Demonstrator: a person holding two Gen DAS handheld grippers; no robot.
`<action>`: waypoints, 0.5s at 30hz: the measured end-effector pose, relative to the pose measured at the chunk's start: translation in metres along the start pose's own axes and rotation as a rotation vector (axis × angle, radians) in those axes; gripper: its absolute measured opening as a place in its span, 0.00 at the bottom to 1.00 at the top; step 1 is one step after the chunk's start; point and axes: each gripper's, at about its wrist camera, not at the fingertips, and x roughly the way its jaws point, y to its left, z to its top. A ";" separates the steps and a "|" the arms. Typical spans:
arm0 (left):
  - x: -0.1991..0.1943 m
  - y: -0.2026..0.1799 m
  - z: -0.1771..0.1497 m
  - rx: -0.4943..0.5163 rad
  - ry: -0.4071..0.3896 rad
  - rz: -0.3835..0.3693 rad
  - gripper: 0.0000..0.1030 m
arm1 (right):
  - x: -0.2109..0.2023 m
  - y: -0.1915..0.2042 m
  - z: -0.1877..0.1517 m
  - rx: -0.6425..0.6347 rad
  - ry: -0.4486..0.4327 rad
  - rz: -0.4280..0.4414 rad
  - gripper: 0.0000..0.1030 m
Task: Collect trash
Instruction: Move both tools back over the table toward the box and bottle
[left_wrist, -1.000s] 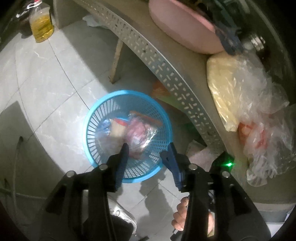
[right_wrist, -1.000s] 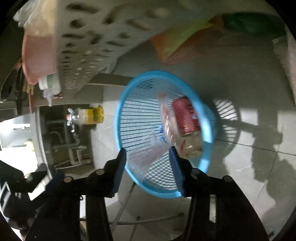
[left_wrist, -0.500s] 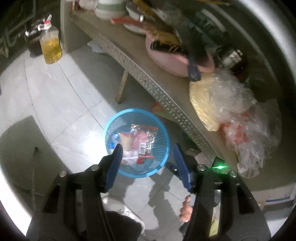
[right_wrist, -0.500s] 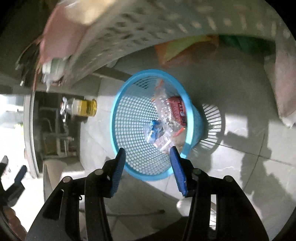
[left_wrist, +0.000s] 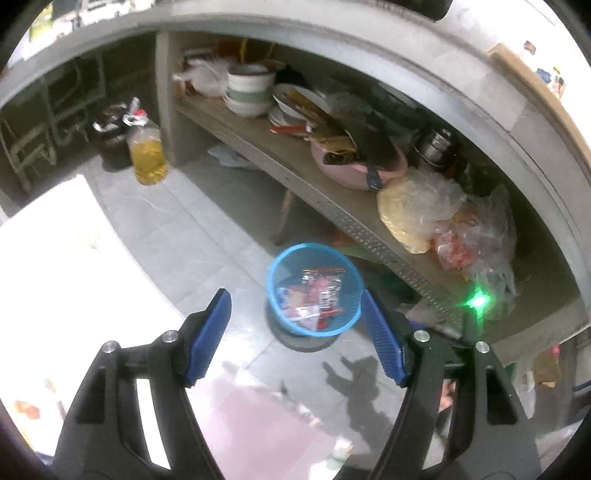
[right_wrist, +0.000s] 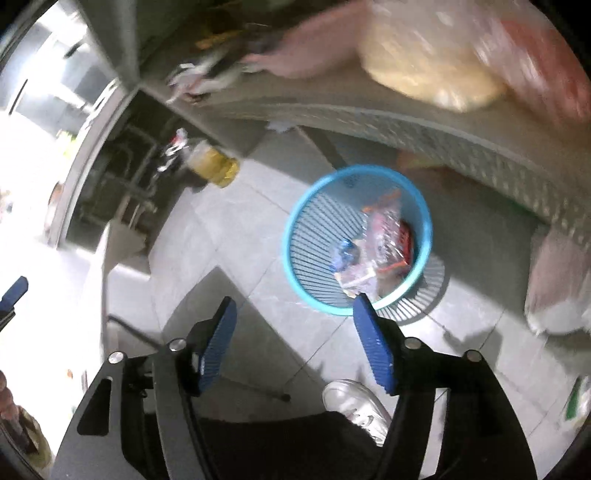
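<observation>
A blue mesh basket (left_wrist: 273, 275) (right_wrist: 295, 225) stands on the tiled floor below a shelf, holding clear wrappers (left_wrist: 317, 295), a red can (right_wrist: 404, 240) and a small blue scrap (right_wrist: 345, 254). My left gripper (left_wrist: 295, 317) hangs well above the basket, its jaws opening, with nothing between them. My right gripper (right_wrist: 293, 325) is also high over the floor, just short of the basket's near rim; its jaws are opening and hold nothing.
A perforated shelf (left_wrist: 332, 206) carries a pink basin (left_wrist: 354, 173), stacked bowls (left_wrist: 247, 88) and plastic bags (left_wrist: 443, 214). An oil bottle (left_wrist: 147, 155) (right_wrist: 214, 166) stands on the floor at left. The person's white shoe (right_wrist: 354, 406) is near the basket.
Both grippers rose away from the basket, which now looks smaller, and their jaws spread wider. The wrappers and can lie in the basket. The right view has rolled.
</observation>
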 end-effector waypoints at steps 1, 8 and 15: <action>-0.011 0.005 -0.006 0.000 -0.013 0.014 0.68 | -0.009 0.011 0.000 -0.034 -0.008 0.003 0.68; -0.077 0.046 -0.039 -0.067 -0.098 0.103 0.76 | -0.048 0.069 -0.001 -0.182 -0.028 0.074 0.74; -0.119 0.080 -0.063 -0.121 -0.150 0.179 0.80 | -0.060 0.130 -0.006 -0.281 0.010 0.147 0.74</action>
